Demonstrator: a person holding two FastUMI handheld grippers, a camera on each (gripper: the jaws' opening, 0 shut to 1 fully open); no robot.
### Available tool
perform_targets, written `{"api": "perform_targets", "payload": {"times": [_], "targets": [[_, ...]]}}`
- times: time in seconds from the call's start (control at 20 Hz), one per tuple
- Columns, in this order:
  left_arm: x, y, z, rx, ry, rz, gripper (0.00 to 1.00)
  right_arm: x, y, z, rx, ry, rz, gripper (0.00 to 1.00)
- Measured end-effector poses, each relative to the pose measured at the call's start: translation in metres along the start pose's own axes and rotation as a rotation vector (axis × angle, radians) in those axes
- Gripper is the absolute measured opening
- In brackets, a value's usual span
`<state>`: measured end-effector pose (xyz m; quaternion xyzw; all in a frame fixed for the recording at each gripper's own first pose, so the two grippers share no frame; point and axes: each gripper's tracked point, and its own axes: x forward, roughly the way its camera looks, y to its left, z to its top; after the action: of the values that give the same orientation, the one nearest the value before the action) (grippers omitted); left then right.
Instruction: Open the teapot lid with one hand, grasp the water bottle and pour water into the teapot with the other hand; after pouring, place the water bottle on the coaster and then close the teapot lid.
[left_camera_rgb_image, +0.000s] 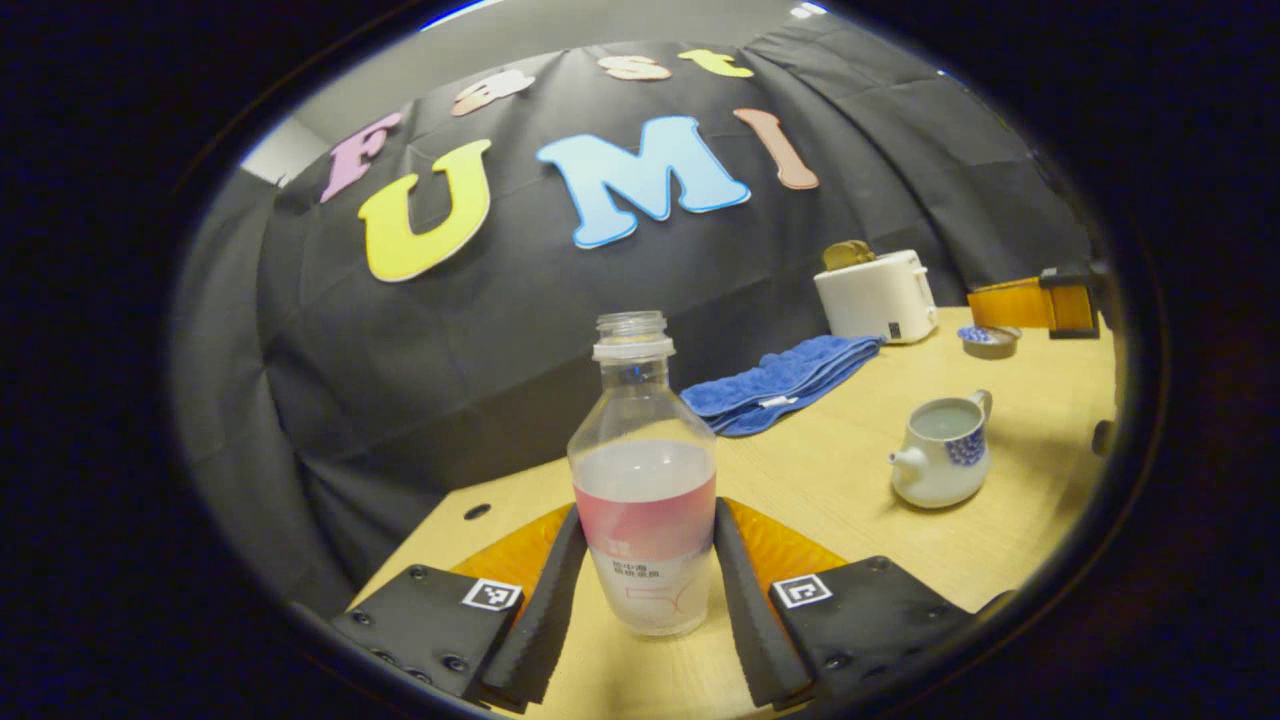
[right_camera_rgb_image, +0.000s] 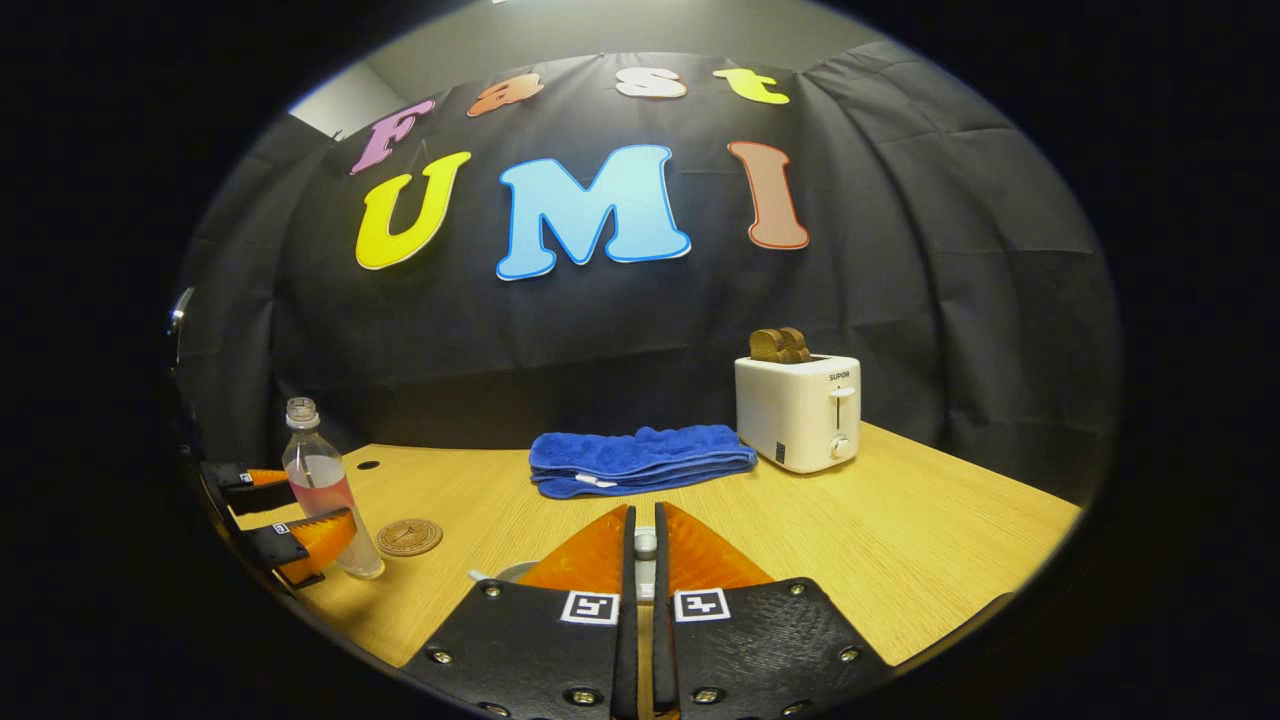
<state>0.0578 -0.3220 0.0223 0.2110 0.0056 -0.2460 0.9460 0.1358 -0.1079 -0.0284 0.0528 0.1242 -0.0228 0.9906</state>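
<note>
One bottle, one teapot, one coaster on the bench.
Left gripper (left_camera_rgb_image: 647, 590) fingers flank the bottle (left_camera_rgb_image: 645, 500), contact unclear; right gripper (right_camera_rgb_image: 645, 560) pinches the lid knob (right_camera_rgb_image: 646, 543). Teapot (left_camera_rgb_image: 943, 452) open; coaster (right_camera_rgb_image: 409, 536) beside bottle.

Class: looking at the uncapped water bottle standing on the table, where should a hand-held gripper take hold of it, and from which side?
Grip the water bottle across its wide labelled lower body, approaching level from the side, as the left hand-held gripper sits now. It stands upright, uncapped and part full, so a low, level hold likely keeps it steady; the neck is narrow.
</note>
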Motion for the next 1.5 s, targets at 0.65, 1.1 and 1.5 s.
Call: {"api": "perform_targets", "payload": {"times": [0.65, 1.1, 1.5], "targets": [[0.005, -0.03, 0.049, 0.693, -0.079, 0.032, 0.82, -0.002, -0.028, -0.01, 0.052, 0.007, -0.029, 0.06], [0.016, -0.062, 0.052, 0.935, -0.081, -0.026, 0.82, -0.006, -0.044, -0.021, 0.088, 0.017, -0.041, 0.06], [0.022, -0.074, 0.055, 1.156, -0.075, -0.052, 0.82, -0.011, -0.054, -0.021, 0.111, 0.011, -0.054, 0.06]]}}
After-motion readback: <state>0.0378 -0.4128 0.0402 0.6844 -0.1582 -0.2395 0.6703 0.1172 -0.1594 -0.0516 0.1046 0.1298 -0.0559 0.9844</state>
